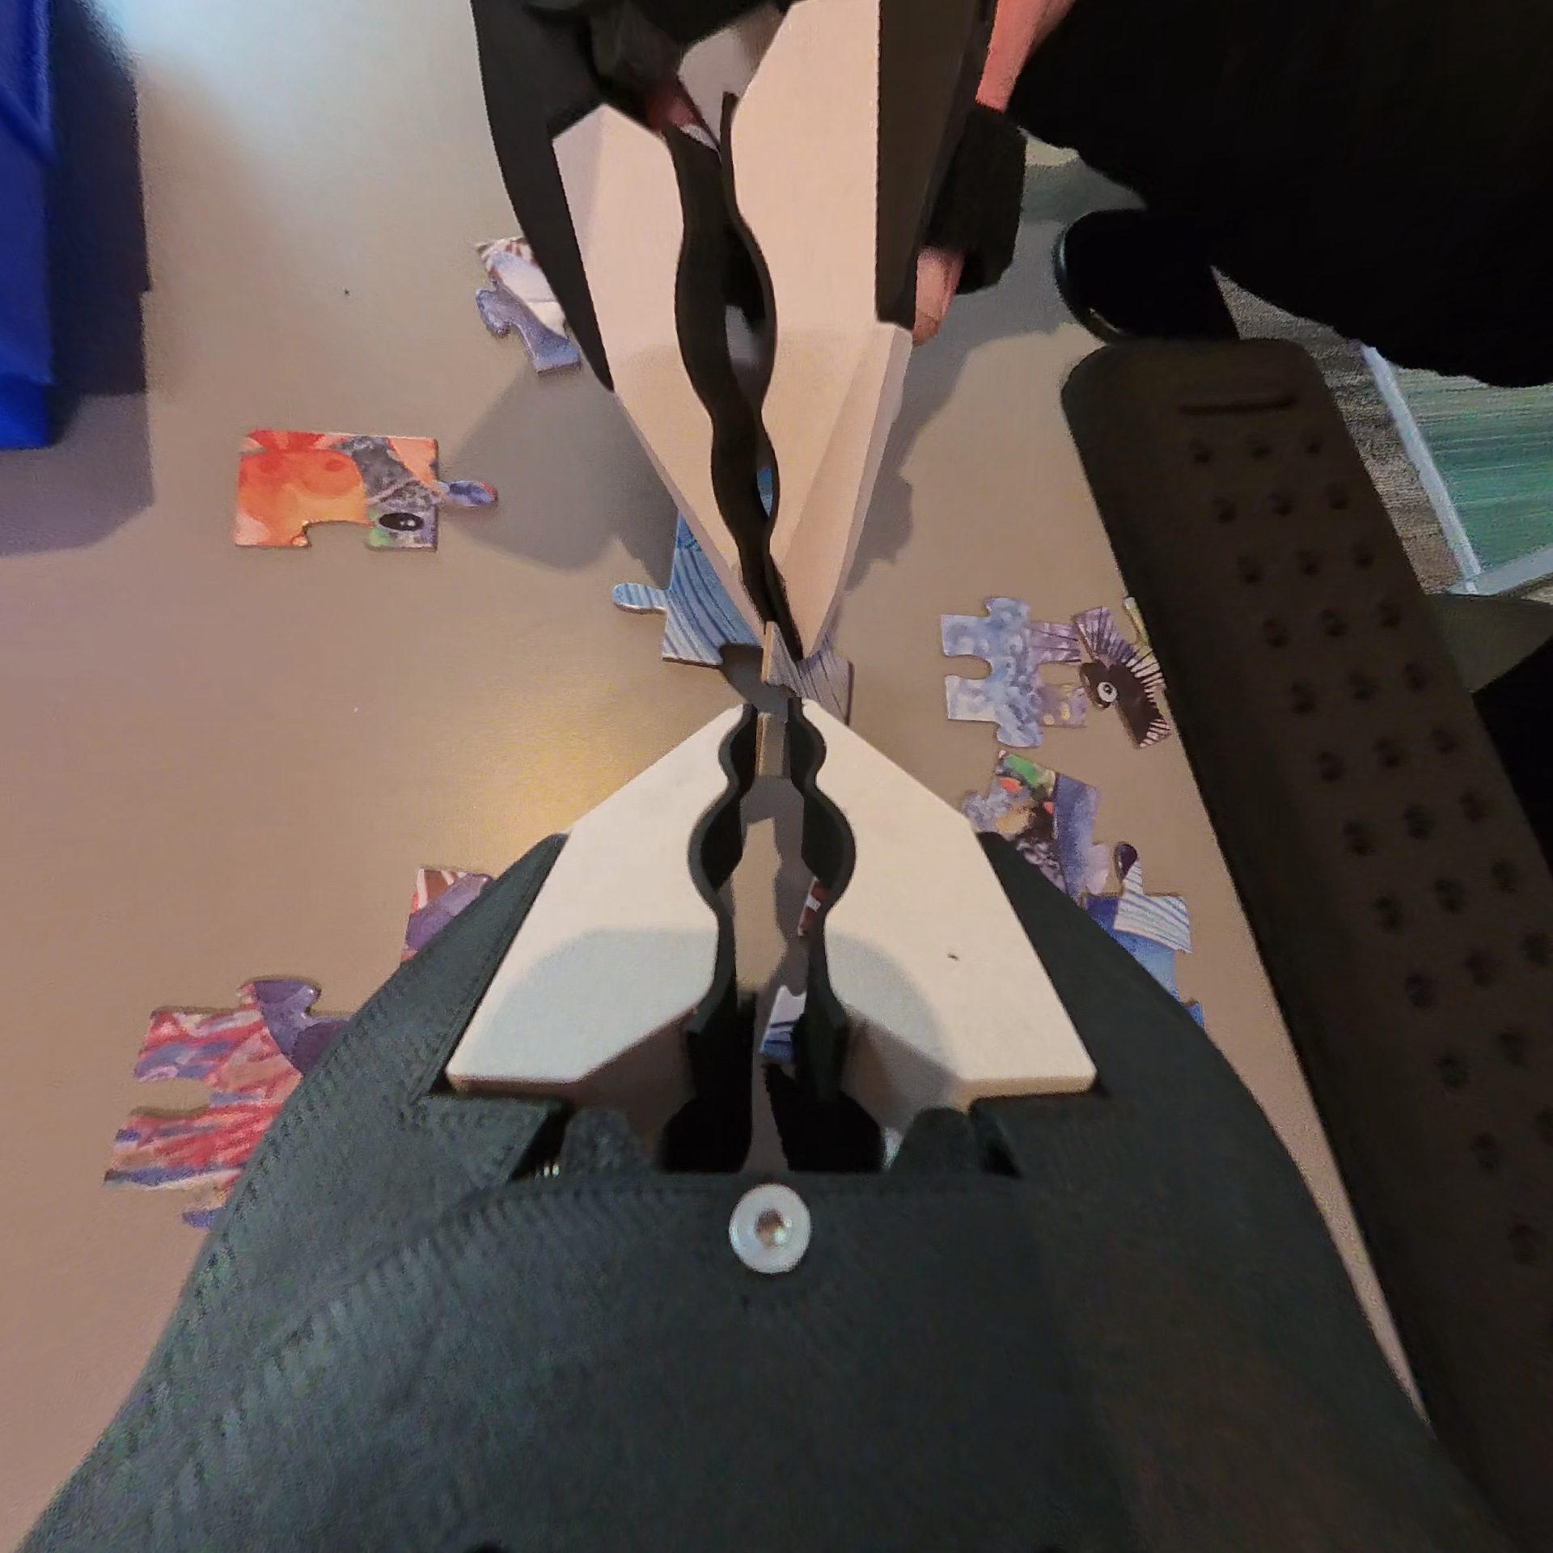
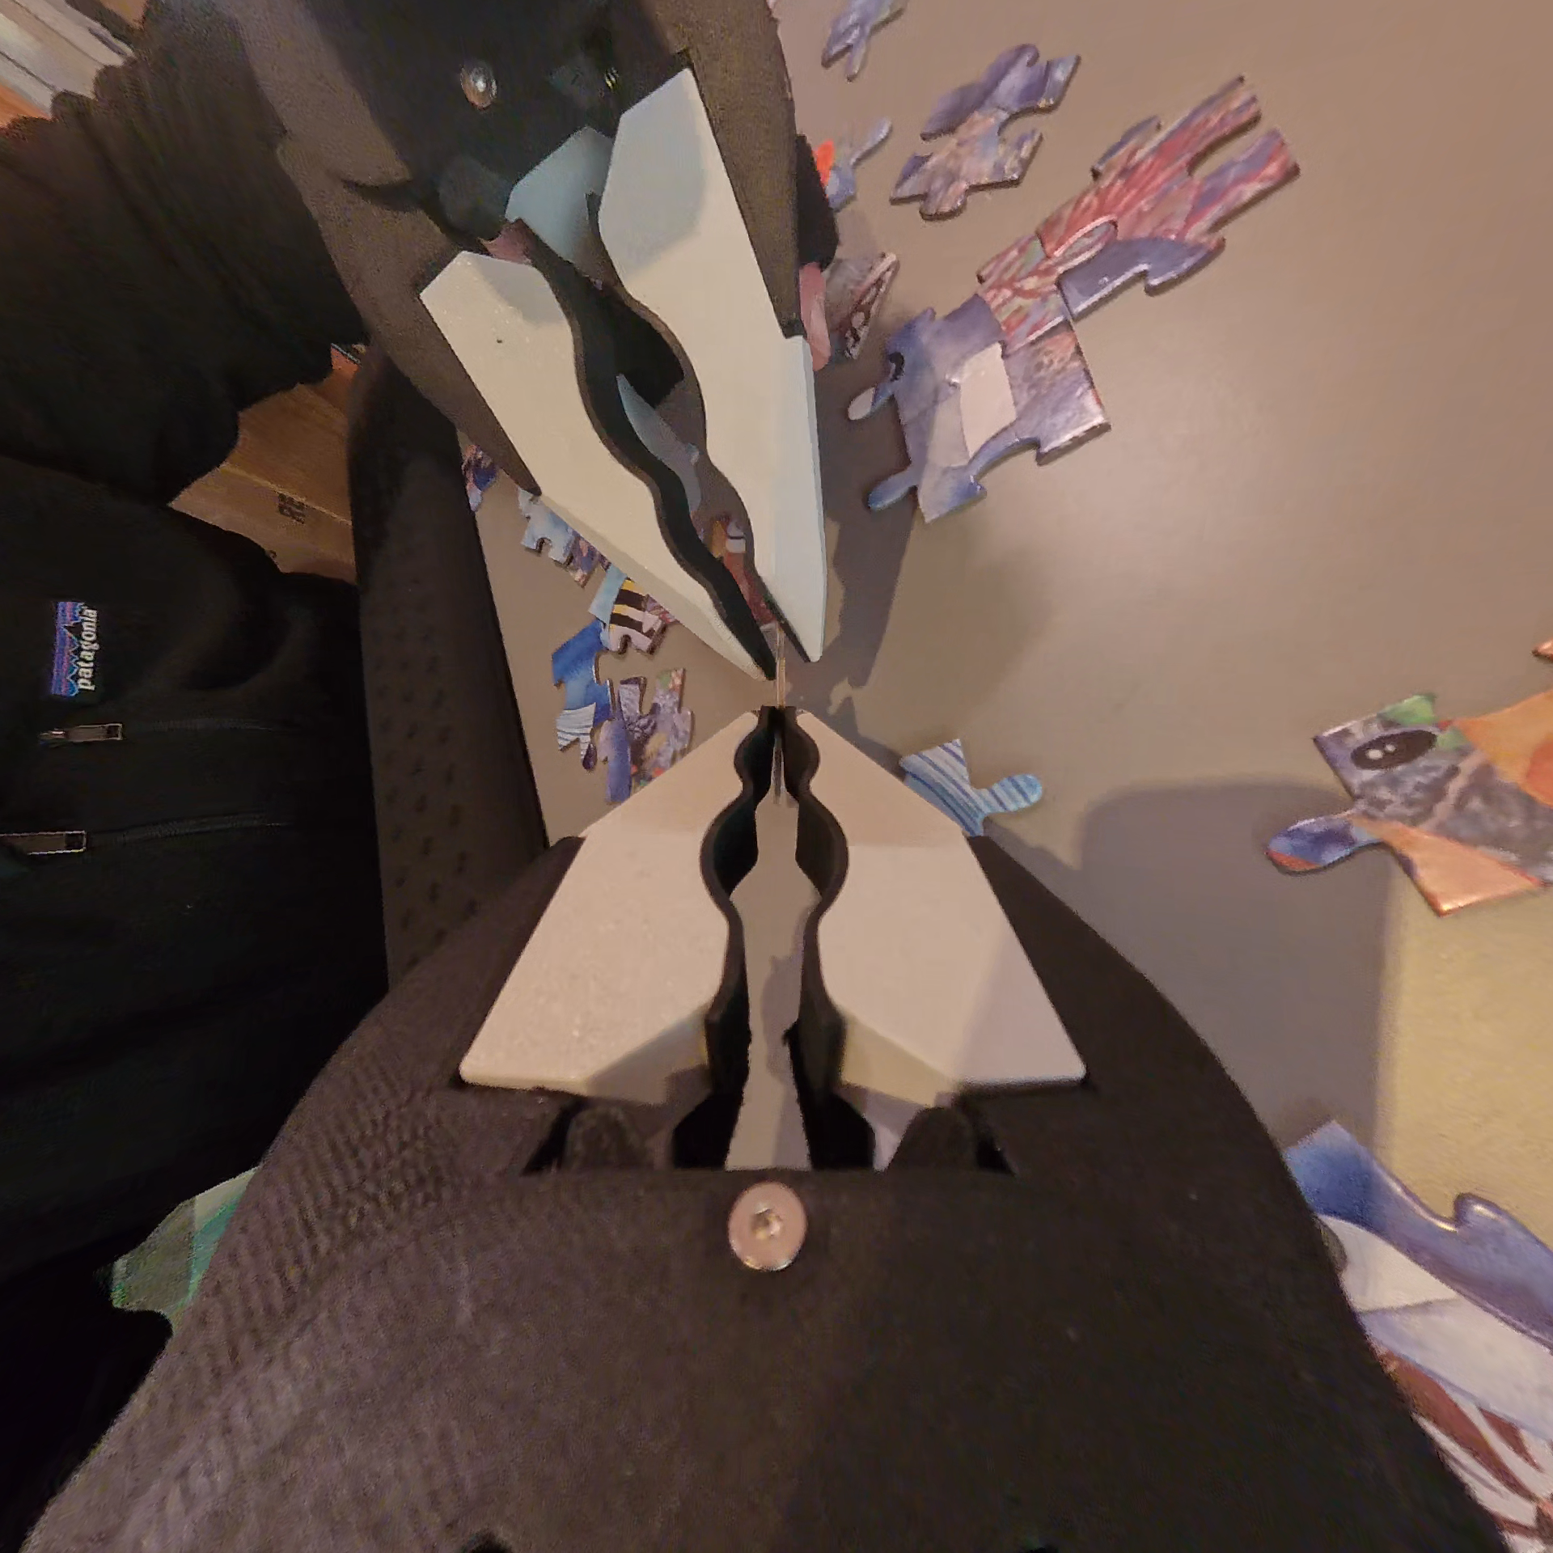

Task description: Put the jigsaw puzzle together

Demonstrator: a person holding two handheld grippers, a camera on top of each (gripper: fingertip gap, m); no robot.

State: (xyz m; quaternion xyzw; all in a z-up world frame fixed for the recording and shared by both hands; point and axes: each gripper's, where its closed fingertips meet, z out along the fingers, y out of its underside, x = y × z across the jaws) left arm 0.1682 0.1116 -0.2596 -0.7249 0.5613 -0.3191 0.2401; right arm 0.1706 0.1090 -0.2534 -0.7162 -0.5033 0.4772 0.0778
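A single jigsaw piece (image 1: 769,672) stands on edge above the tan table (image 1: 252,756); only its thin cardboard edge shows. My left gripper (image 1: 769,724) comes from below in its own view and is shut on the piece's near end. My right gripper (image 1: 777,626) comes from above, tip to tip with it, and is shut on the far end. In the right wrist view the piece (image 2: 781,693) bridges my right gripper (image 2: 778,721) and my left gripper (image 2: 788,664). A blue striped piece (image 1: 702,601) lies flat beneath them.
Loose pieces lie around: an orange one (image 1: 336,487), a red-purple joined group (image 1: 218,1084), a fish piece (image 1: 1050,672), a cluster (image 1: 1084,849). A black perforated chair (image 1: 1345,840) stands at the table's right edge. A blue object (image 1: 34,210) sits far left. The grippers are tip to tip, or close to it.
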